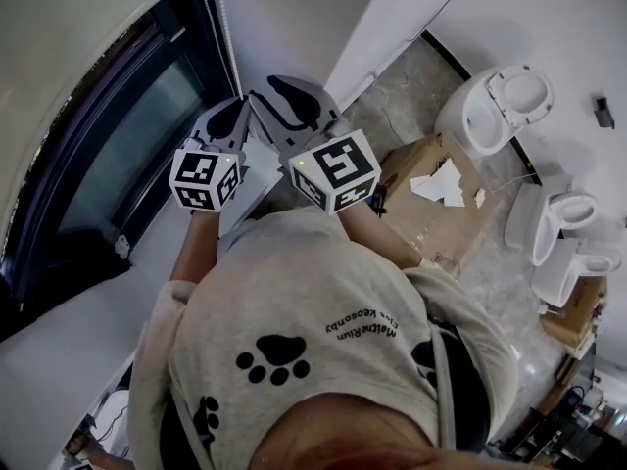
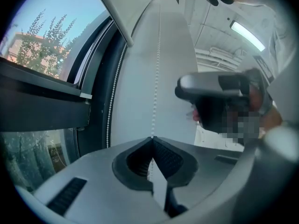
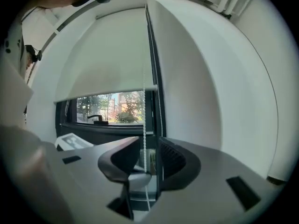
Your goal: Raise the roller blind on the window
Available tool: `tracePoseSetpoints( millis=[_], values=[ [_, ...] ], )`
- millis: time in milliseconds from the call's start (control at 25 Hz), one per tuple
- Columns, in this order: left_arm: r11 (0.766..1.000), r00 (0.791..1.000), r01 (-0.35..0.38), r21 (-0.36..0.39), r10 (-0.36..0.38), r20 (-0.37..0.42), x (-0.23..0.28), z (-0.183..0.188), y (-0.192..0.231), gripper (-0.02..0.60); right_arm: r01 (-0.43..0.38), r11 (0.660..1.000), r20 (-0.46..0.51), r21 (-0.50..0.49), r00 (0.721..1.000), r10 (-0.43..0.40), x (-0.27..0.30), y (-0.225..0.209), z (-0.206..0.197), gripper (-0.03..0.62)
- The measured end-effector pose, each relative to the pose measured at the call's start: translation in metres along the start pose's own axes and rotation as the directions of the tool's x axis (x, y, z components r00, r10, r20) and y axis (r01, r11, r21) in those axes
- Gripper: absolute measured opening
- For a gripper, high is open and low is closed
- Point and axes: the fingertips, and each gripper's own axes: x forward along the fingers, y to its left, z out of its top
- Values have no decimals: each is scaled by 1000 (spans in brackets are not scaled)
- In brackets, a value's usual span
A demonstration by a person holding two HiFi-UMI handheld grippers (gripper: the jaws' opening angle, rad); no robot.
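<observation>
Close against the window point(image 1: 108, 164), the head view shows you holding both tools up side by side. Your left gripper point(image 1: 233, 116) sits nearer the glass and your right gripper point(image 1: 291, 101) is just beside it. The bead chain point(image 1: 231, 37) runs along the frame just beyond their tips. Off to your right, on the floor point(image 1: 411, 96), are an opened cardboard box point(image 1: 431, 199) and several white toilets point(image 1: 495, 106). In the left gripper view, your left jaws are pressed together at the tips and pinch the bead chain, which climbs straight from the pinch up the pale wall point(image 2: 180, 69). A second run of the chain hangs beside the dark frame to the left. The roller blind point(image 2: 128, 8) shows there only as a pale slanted panel at the top, well above the jaws. Your right gripper appears at the right of that view, near but apart. In the right gripper view, your right jaws are spread, and the chain hangs down between them without clearly touching either pad. The roller blind covers the upper part of the pane. Its bottom bar point(image 3: 105, 94) lies above the jaws, with trees point(image 3: 126, 108) visible through the glass below it.
</observation>
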Motion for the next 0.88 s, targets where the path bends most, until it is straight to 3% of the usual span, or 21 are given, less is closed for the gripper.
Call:
tracePoseSetpoints(
  millis=[360,440,560,880],
  values=[
    [1000,1000,9,2,-9,9,2,2,-5,8,-23,996,107,-81,994,32,29,11,80,89],
    [1000,1000,11,1,-11,12,2,3,-5,8,-17,996,112,-92,993,27,34,10,88,46],
    [1000,1000,13,1,-13,23,3,3,-6,8,5,993,118,-116,993,9,35,7,91,12],
    [1000,1000,3,19,-4,23,6,-20,-2,8,35,992,116,-118,993,-21,35,7,67,9]
  ],
)
